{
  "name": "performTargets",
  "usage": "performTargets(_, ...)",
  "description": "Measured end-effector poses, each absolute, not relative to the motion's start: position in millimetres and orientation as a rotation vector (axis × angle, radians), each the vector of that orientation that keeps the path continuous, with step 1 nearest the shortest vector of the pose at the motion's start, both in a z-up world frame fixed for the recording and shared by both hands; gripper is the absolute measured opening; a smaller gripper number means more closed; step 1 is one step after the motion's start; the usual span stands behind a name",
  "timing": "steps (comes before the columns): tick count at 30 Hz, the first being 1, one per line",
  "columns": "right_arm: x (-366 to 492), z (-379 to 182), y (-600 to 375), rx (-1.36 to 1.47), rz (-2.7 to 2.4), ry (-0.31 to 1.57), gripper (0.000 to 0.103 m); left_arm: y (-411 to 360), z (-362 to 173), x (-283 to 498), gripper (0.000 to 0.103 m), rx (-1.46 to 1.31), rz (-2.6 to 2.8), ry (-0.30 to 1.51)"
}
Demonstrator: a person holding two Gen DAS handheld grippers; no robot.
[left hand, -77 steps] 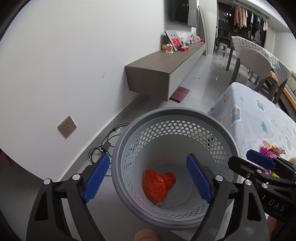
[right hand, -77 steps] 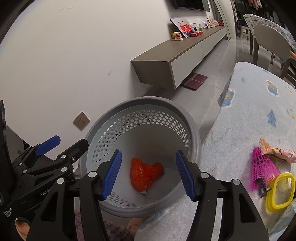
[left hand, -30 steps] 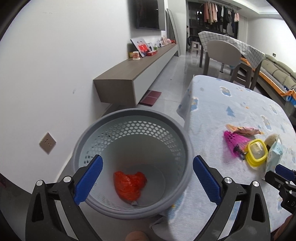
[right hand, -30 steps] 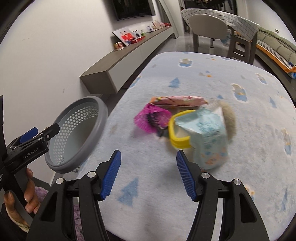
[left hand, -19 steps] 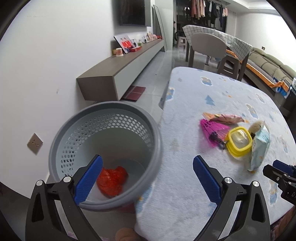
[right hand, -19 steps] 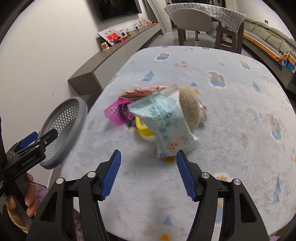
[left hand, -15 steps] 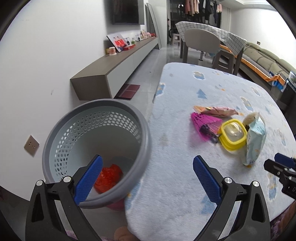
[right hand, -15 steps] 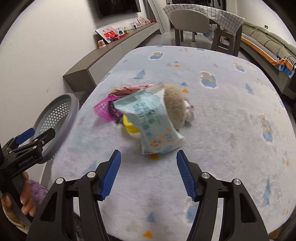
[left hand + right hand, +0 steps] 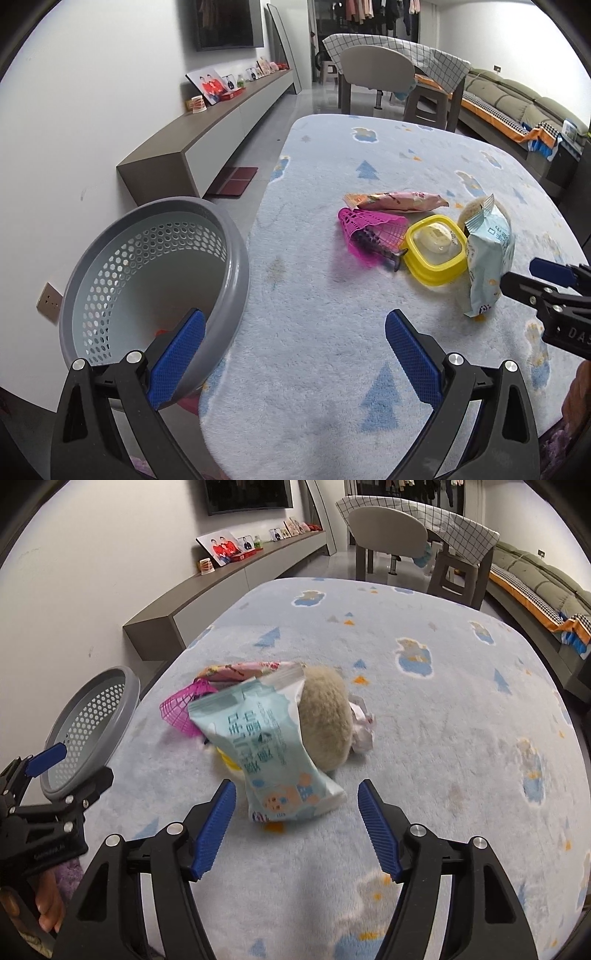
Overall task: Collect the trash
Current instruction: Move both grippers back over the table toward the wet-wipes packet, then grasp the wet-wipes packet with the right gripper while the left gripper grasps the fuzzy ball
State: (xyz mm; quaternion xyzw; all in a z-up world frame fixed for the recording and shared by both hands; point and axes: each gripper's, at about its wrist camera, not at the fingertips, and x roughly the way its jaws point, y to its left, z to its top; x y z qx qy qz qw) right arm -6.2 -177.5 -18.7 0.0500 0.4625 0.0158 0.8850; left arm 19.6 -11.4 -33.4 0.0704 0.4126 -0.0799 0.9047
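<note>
You are holding the right gripper (image 9: pixel 295 812) with its jaws spread wide and empty, framing the lower corner of the pale-blue printed plastic snack wrapper (image 9: pixel 271 749), without touching it. The wrapper is lying crinkled and propped against a beige plush ball (image 9: pixel 325 720) on the light-blue fleece table cover (image 9: pixel 461 701). The left gripper (image 9: pixel 291 354) is likewise gaping and carrying nothing, poised over the table's near edge beside the grey perforated plastic waste basket (image 9: pixel 236 266), which is standing just off that edge. A scrap of red (image 9: pixel 160 332) is showing inside the basket, so collection appears begun; the wrapper, a pink snack packet (image 9: pixel 399 201), a magenta mesh cone (image 9: pixel 369 230) and a crumpled white paper (image 9: pixel 362 723) are remaining.
</note>
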Motion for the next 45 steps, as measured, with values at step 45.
performTargets(45, -58.7, -5.5, -283.7, 0.342, -0.140, 0.908, 0.048, -129.1, -32.8, 42.5, 0.096, 0.136, -0.299, 0.872)
